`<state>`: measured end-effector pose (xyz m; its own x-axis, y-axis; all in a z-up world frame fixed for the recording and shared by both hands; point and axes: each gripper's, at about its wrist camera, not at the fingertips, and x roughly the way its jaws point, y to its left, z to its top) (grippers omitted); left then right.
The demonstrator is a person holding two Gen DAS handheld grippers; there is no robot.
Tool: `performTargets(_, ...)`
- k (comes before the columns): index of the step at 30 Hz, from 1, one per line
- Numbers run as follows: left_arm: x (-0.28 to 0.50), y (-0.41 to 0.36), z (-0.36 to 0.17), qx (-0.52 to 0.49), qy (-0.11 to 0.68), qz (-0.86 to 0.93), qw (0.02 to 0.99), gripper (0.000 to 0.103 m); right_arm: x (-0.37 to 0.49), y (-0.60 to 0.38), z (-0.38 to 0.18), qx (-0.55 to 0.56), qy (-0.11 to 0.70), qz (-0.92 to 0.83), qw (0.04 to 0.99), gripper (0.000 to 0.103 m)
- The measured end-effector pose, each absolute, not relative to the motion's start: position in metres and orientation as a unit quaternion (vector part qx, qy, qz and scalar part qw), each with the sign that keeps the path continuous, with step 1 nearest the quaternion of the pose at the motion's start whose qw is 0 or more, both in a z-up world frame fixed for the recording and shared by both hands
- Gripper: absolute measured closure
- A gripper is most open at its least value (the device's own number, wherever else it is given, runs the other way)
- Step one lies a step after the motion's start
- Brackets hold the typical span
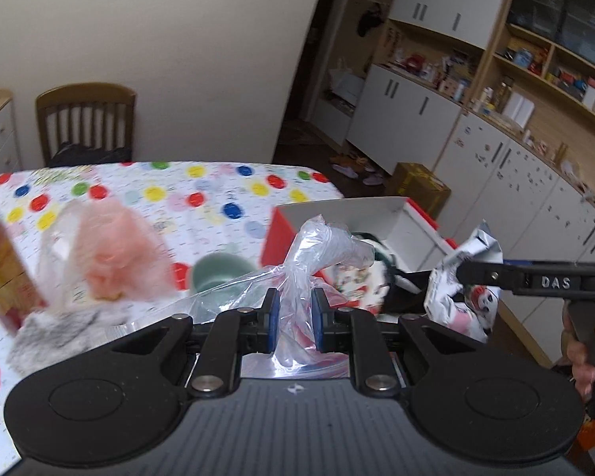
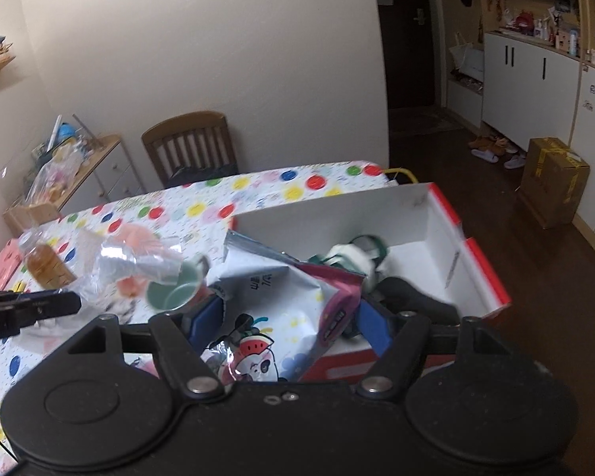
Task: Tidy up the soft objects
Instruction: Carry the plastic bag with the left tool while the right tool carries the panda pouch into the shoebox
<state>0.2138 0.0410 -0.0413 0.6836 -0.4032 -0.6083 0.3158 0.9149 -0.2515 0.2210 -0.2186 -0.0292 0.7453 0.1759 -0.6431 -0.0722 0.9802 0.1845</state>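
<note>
My left gripper [image 1: 293, 319] is shut on a clear plastic bag [image 1: 317, 250] and holds it above the table edge. My right gripper [image 2: 287, 321] is shut on a white and pink snack bag [image 2: 273, 297] with a cartoon print, just in front of the red and white box [image 2: 436, 214]. The same snack bag [image 1: 468, 269] shows at the right of the left wrist view, held in the right gripper [image 1: 462, 273]. The box [image 1: 396, 214] holds green-white and black soft things [image 2: 361, 256]. A pink fluffy item [image 1: 119, 246] in a clear wrapper and a grey fuzzy item [image 1: 55, 337] lie on the table.
The table has a polka-dot cloth [image 1: 218, 190]. On it stand a green mug [image 2: 174, 289] and a bottle of amber liquid [image 1: 0, 265]. A wooden chair [image 2: 190, 146] stands behind the table. A brown carton [image 2: 555, 178] sits on the floor by white cabinets.
</note>
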Motion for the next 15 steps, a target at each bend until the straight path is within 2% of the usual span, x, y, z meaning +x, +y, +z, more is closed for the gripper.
performTargets(15,0.257,-0.073,-0.043,-0.024,0.346,-0.212,0.914,0.087,0.26,-0.309,-0.039,0.071,0.344,0.031,0.936,0.03)
